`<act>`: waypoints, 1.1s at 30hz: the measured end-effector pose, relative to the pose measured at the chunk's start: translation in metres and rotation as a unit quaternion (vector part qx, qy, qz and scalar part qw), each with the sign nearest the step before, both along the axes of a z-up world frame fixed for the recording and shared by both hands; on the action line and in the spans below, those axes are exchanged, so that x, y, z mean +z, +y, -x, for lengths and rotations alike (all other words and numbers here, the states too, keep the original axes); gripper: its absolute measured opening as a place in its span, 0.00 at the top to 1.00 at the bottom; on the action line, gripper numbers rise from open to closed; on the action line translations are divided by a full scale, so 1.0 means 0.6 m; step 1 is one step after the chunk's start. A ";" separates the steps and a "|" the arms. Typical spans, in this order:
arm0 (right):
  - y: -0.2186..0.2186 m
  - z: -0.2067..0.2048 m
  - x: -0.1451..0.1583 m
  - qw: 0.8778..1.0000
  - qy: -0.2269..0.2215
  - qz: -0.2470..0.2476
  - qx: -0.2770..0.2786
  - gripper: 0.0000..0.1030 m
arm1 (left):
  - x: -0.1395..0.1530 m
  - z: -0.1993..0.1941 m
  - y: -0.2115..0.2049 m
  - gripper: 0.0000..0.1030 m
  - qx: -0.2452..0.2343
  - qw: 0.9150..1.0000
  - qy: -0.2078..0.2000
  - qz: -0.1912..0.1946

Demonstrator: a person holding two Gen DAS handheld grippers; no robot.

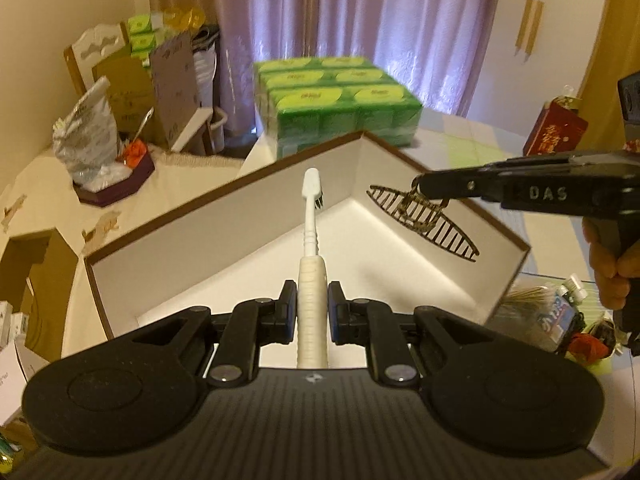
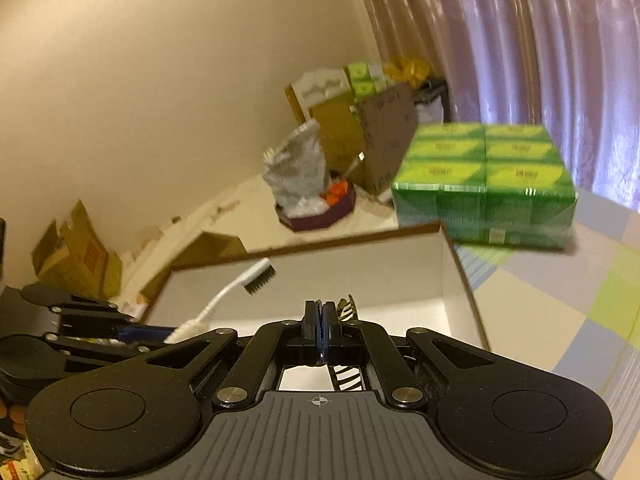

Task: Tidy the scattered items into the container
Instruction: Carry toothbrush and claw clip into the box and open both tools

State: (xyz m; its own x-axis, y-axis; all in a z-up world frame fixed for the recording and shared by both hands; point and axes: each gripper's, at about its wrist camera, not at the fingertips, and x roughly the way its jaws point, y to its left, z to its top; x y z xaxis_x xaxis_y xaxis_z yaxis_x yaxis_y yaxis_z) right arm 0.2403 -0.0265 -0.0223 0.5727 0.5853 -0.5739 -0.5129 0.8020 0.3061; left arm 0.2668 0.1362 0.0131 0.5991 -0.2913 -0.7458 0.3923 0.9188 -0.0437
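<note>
From the left wrist, the left gripper (image 1: pixel 312 310) clamps the handle of a white toothbrush (image 1: pixel 310 236), whose head points straight ahead over the open white box (image 1: pixel 224 216). Ahead and to its right, the right gripper (image 1: pixel 430 192) dangles a dark hair claw clip (image 1: pixel 424 216) above the box's far corner.

From the right wrist, the right gripper's (image 2: pixel 322 322) jaws are pinched on the clip (image 2: pixel 347 306) (mostly hidden), the box interior directly ahead and below. Both loads look ready for dropping; next each needs lowering, then releasing.
</note>
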 end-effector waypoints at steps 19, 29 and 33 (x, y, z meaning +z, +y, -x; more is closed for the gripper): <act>0.060 -0.080 -0.117 0.990 0.084 0.113 -0.016 0.96 | -0.143 -0.107 -0.016 0.88 0.010 0.988 0.154 -0.023; 0.057 -0.048 -0.099 0.985 0.085 0.147 0.028 0.96 | -0.130 -0.083 -0.004 0.45 0.042 0.987 0.151 -0.037; 0.046 -0.029 -0.085 0.985 0.089 0.142 0.032 0.96 | -0.108 -0.061 0.004 0.32 0.057 0.988 0.138 -0.041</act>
State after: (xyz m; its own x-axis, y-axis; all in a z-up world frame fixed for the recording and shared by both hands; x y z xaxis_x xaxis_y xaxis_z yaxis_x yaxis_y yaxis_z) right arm 0.2577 0.0010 -0.0733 0.4145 0.4180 -0.8084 -0.5237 0.8360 0.1637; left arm 0.3034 0.1384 -0.0517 0.3952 -0.1660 -0.9034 0.2689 0.9613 -0.0590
